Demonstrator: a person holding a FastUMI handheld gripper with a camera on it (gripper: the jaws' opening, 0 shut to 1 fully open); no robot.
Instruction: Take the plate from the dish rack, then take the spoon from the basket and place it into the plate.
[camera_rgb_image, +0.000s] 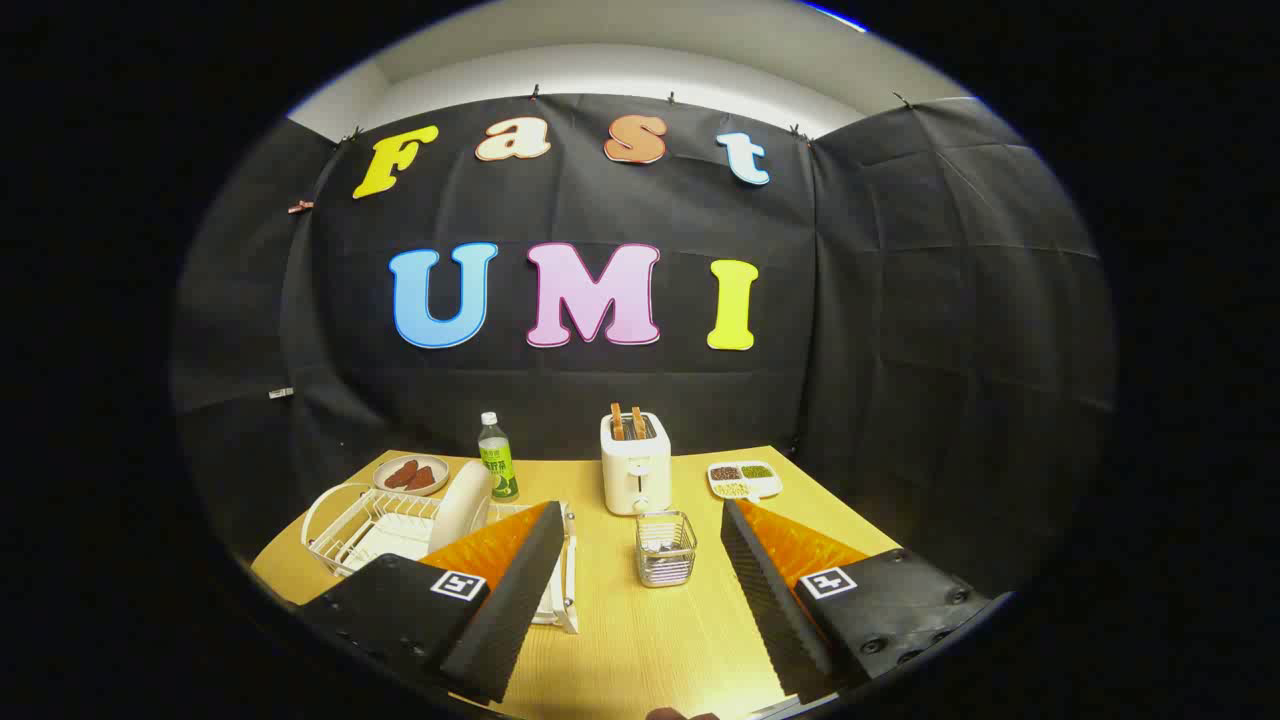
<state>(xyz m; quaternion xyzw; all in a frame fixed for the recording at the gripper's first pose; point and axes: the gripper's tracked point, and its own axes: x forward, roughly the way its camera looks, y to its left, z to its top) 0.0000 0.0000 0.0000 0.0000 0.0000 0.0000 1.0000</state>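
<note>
Jaws wide open and empty above the surface (640, 640). First step: the plate (458, 507) stands on edge in the rack (345, 525), far left, beyond the left jaw. The basket (666, 548) waits between the jaws. Next: swing left, straddle the rim.

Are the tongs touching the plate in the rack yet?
Apart. The gripper view shows the tongs open above the table, holding nothing, while the plate stands upright in the rack beyond the left finger.
</note>
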